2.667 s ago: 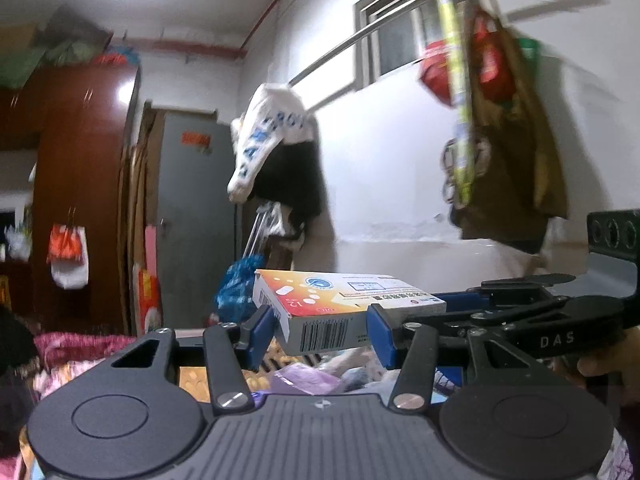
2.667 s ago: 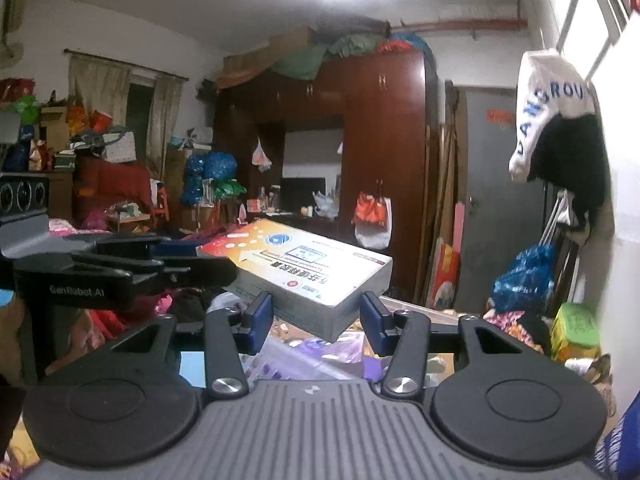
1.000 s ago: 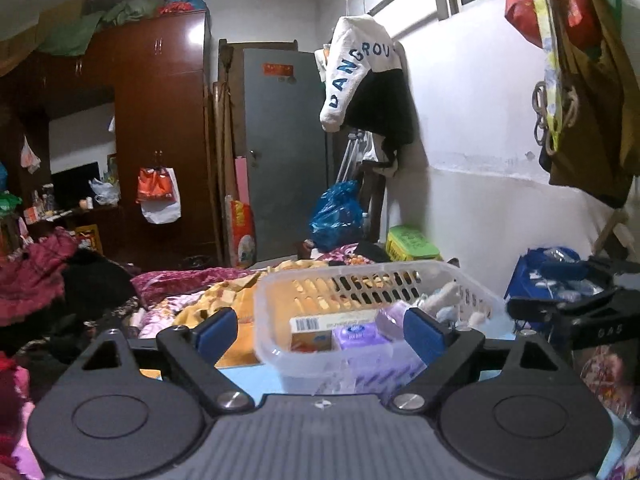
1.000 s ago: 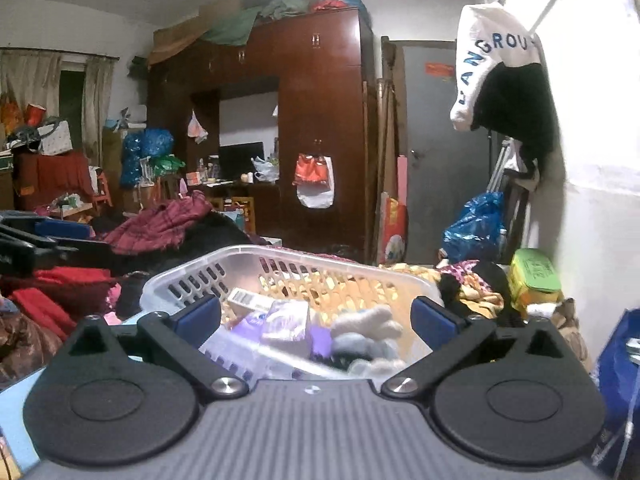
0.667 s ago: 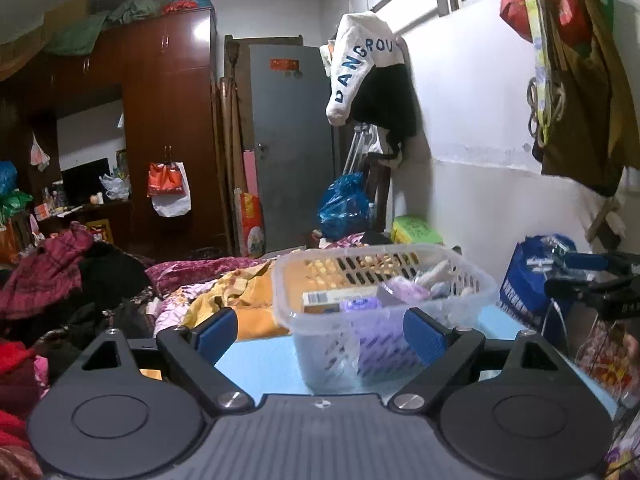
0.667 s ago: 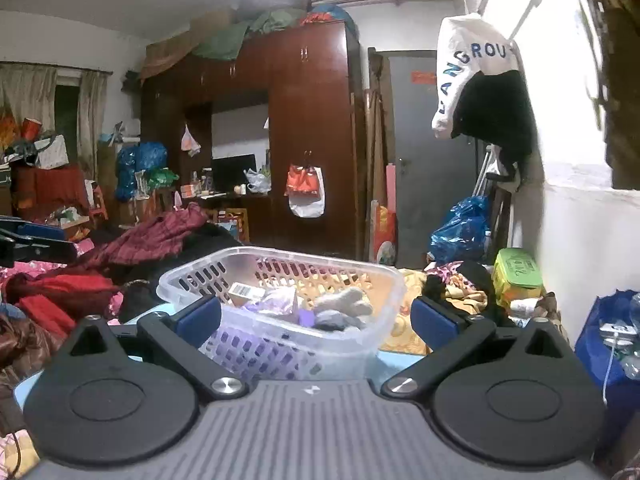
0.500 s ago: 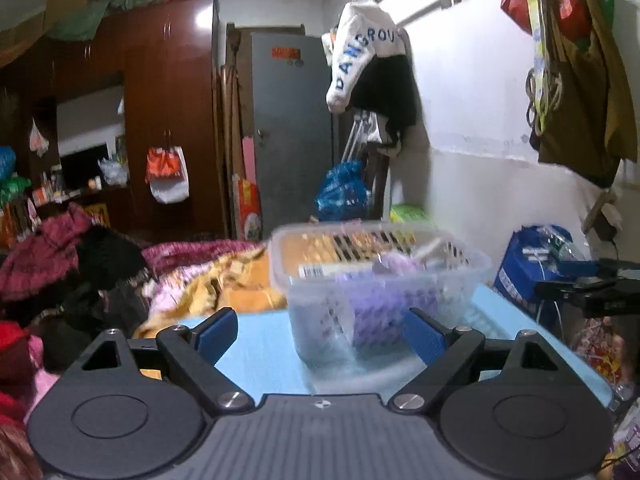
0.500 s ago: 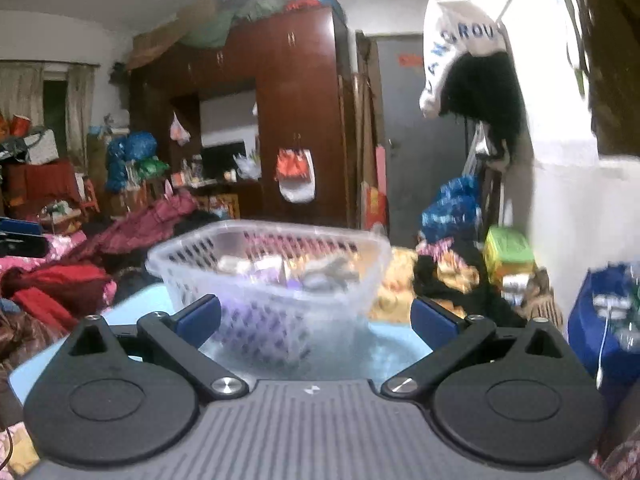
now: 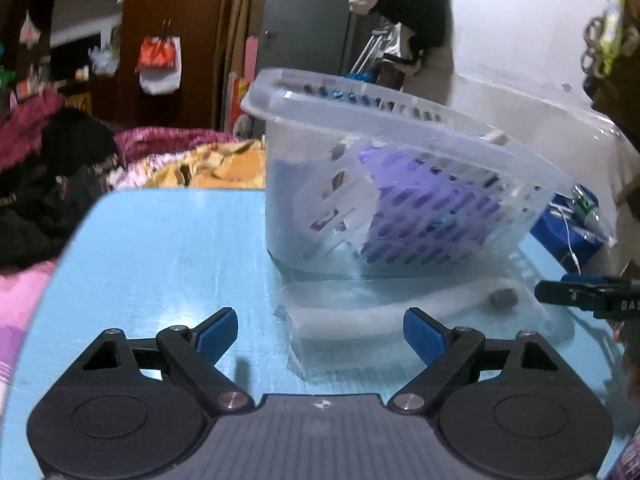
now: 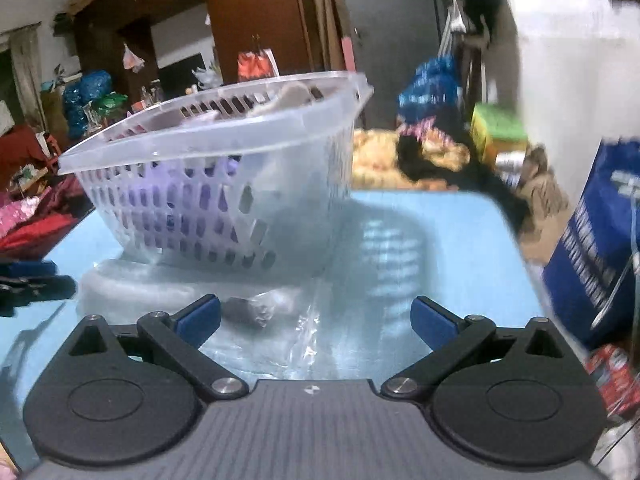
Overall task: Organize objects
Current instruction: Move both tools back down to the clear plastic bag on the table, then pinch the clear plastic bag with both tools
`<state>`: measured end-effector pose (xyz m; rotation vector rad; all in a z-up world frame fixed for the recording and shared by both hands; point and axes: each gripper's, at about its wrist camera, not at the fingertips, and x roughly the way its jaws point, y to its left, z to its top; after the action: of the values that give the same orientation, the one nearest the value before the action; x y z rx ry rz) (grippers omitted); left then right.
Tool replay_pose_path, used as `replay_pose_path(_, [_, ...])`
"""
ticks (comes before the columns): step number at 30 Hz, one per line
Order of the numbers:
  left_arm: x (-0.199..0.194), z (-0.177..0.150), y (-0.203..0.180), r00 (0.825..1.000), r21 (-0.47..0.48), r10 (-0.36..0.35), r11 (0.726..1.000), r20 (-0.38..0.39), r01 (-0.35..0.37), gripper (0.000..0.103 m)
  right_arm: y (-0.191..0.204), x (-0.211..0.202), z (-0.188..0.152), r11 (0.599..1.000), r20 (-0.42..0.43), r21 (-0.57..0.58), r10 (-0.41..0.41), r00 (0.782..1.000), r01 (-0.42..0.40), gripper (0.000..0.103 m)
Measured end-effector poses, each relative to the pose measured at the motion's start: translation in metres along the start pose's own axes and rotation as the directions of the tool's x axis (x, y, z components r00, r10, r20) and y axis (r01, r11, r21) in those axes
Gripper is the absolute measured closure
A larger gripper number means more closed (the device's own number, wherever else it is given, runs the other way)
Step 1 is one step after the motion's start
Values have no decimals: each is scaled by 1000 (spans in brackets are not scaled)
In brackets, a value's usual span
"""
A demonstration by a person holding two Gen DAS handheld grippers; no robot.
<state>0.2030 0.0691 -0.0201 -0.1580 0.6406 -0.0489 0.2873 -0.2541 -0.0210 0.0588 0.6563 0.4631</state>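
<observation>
Left wrist view: left tongs wide, empty; clear bag ahead between tips, basket just behind. Right tongs wide, empty, bag near left tip. Risk: thin plastic slips; reach nudges basket.

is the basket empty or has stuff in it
Has stuff: purple and white items show through the basket slots, some reaching the rim.

My basket is clear slotted plastic; the table glossy blue; the bag crinkly clear film.
</observation>
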Motion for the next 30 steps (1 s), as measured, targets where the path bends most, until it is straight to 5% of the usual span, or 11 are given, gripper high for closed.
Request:
replay_pose_path(9, [14,-3,-2,1000,19,-13,1000,-11,13,11,7,15,-7,998,-53,-37,49,997,-51,0])
replay_pose_path(16, [20,-5,-19,1000,80,-3,997,-3,3,12,31,17,-11,982,-57,-186,16,998,-27,21])
replay_pose_path(30, [7,-12,-36,999,170,33,985,37,-38,59,48,-1,-21,966,-40,-252,53,998,-62,70])
